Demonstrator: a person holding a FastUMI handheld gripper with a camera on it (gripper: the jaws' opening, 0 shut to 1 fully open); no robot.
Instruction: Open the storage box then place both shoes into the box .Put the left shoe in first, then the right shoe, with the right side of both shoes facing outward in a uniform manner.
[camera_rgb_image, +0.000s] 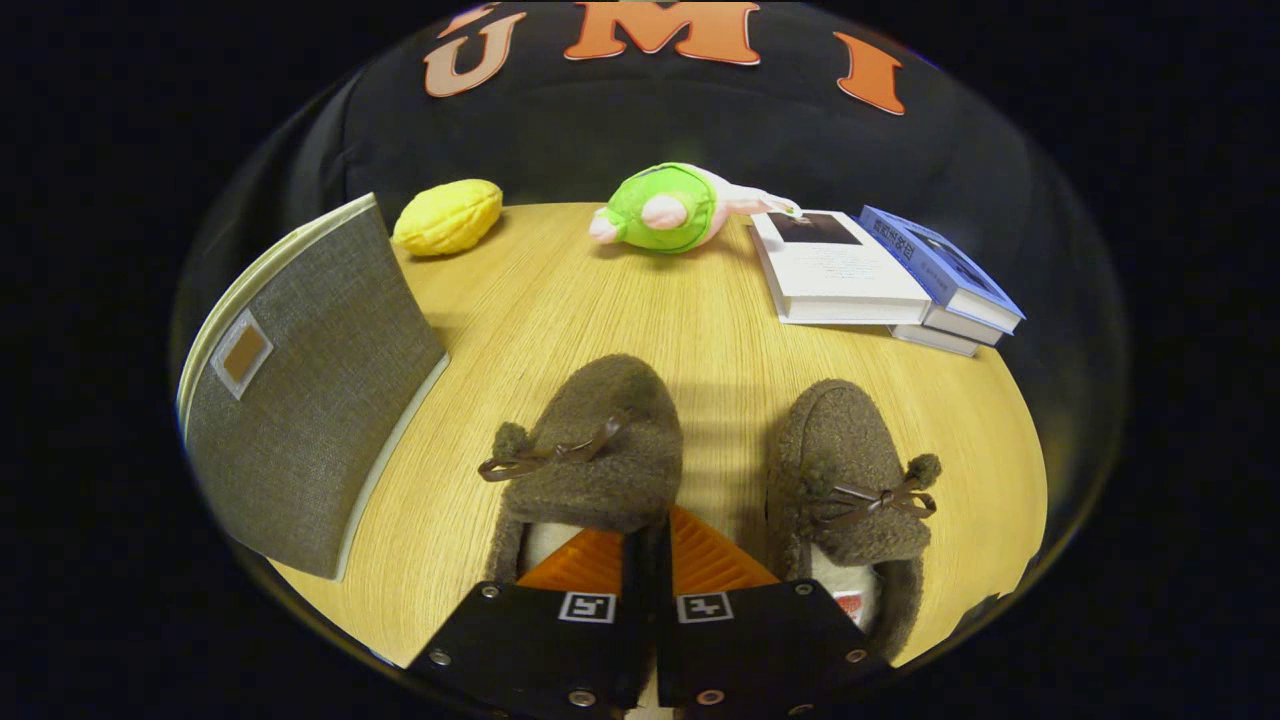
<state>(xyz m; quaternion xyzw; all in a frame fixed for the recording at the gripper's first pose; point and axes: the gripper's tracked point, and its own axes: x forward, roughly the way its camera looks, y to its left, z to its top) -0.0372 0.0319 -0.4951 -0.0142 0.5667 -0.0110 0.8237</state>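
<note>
Evidently nothing is held: the gripper (655, 535) has its fingers pressed together at bottom centre, above the gap between the left shoe (590, 450) and right shoe (850, 480); probably a resting start. The storage box (310, 390), lid down, waits at left on the table (700, 330).

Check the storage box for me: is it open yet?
Still shut. The grey storage box stands closed left of both shoes, which sit outside it; the gripper has its fingers closed together by the left shoe.

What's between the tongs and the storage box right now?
Nothing visible. The tongs, fingers together with nothing between them, sit at the inner edge of the left shoe; the closed box stands off to their left across bare table.
</note>
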